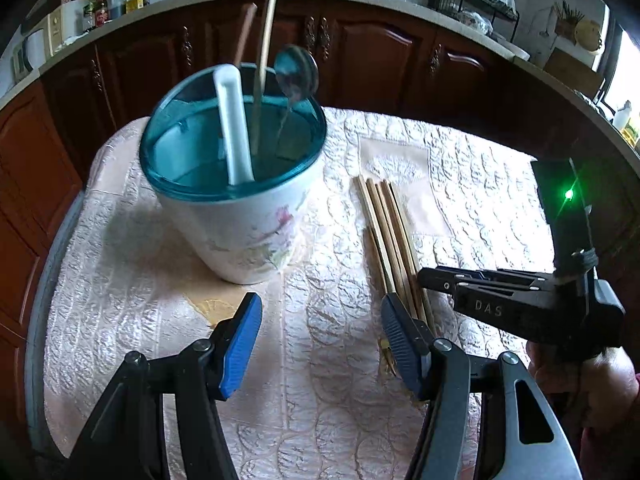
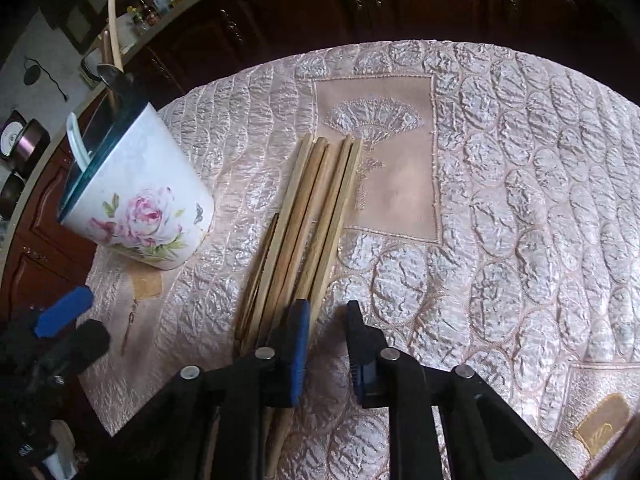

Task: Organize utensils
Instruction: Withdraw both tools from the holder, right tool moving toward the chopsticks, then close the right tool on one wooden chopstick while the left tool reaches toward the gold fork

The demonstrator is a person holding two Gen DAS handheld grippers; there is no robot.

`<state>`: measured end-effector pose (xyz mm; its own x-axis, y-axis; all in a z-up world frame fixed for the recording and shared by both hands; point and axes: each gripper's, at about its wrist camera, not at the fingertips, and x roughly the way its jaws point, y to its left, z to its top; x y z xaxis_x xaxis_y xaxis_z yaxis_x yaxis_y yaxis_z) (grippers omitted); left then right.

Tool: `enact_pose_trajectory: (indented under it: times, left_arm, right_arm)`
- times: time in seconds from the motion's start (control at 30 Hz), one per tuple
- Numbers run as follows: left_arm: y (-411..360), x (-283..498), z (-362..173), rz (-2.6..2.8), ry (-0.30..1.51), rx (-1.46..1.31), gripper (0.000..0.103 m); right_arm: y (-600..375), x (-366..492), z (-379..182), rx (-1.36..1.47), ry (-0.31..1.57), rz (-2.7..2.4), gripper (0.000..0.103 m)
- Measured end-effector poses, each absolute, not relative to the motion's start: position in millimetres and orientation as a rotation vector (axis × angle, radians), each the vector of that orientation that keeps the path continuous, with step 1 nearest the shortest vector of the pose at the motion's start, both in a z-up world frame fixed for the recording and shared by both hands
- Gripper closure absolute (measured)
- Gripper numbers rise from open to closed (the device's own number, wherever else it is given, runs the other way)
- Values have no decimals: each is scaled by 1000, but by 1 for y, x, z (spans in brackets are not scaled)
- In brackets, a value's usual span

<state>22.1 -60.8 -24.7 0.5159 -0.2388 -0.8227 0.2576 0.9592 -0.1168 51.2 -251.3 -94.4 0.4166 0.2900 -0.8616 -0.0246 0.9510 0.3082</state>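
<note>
My right tongs (image 2: pixel 327 322) point steeply down at the near end of the bundle of chopsticks (image 2: pixel 312 216) lying on the quilted cloth (image 2: pixel 500 200) of the worktop; the jaws stand narrow with nothing between them, the left finger (image 2: pixel 298 336) resting over the edge of the bundle, though I cannot tell if it touches. My left tongs (image 1: pixel 320 336) also tilt down, jaws wide and empty over bare cloth between the flowered cup (image 1: pixel 236 200) and the chopsticks. The cup stands upright left of the bundle, holding a white spoon (image 1: pixel 236 120), a metal spoon (image 1: pixel 296 72) and a stick (image 1: pixel 266 36).
</note>
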Motion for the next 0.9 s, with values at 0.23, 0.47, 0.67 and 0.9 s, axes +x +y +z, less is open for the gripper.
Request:
enact_pose_trajectory:
  times: [0.23,0.47,0.67,0.9]
  left_arm:
    - [-82,29,-43,-324,1023,34,40]
    - [-96,46,-66,-345,1071,4,44]
    - [-112,61,-79,-354,1101,-6,56]
    - [-123,71,-87,-392,1108,-48,85]
  right_arm:
    - [-257,65,-102,280,1118,195,87]
    - [-277,50,-103,307,1109,152,95]
    - [-281,46,-102,326,1118,145,91]
    - [-272,50,-104,328,1111,147,94]
